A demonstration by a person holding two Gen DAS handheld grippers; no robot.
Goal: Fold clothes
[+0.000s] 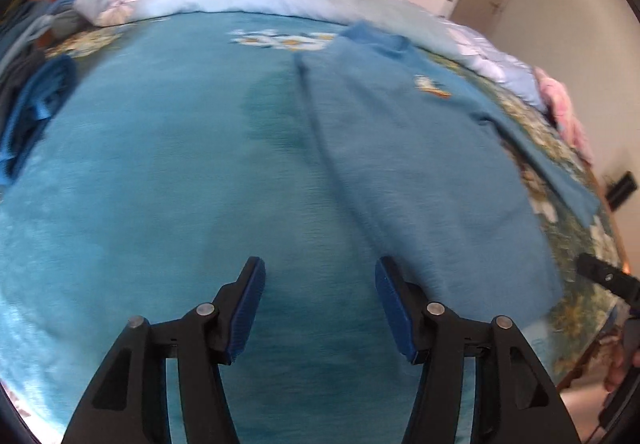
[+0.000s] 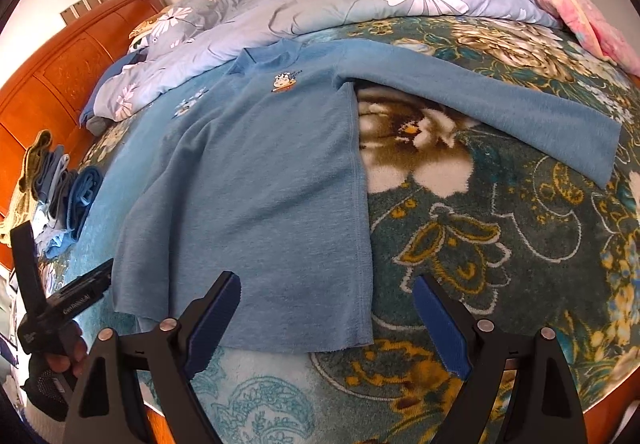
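1. A blue long-sleeved sweater (image 2: 256, 180) lies flat, front up, on a floral plush blanket (image 2: 500, 244) that covers the bed, with its collar towards the quilt and its hem towards the near edge.
2. A small cartoon emblem (image 2: 286, 81) sits on the chest; one sleeve (image 2: 500, 100) stretches out flat to the right across the blanket, and on the other side the body is folded inward along a straight edge.
3. The right gripper (image 2: 326, 324) hovers just above the hem, its blue-padded jaws spread wide and empty; the hem's right corner lies between and just beyond the fingertips, untouched.
4. The left gripper (image 1: 320, 308) hangs over bare blanket just left of the sweater's folded edge; its jaws stand apart with nothing between them, and its right finger is close beside the cloth. This view is blurred.
5. In the right wrist view a gloved hand (image 2: 60, 356) holds the left gripper near the hem's left corner.
6. A stack of folded blue garments (image 2: 68, 200) lies well off to the left, near the orange wooden headboard (image 2: 60, 84).
7. A pale-blue daisy-print quilt (image 2: 360, 4) is bunched along the far side, with a pink cloth (image 2: 592, 24) at its right end.
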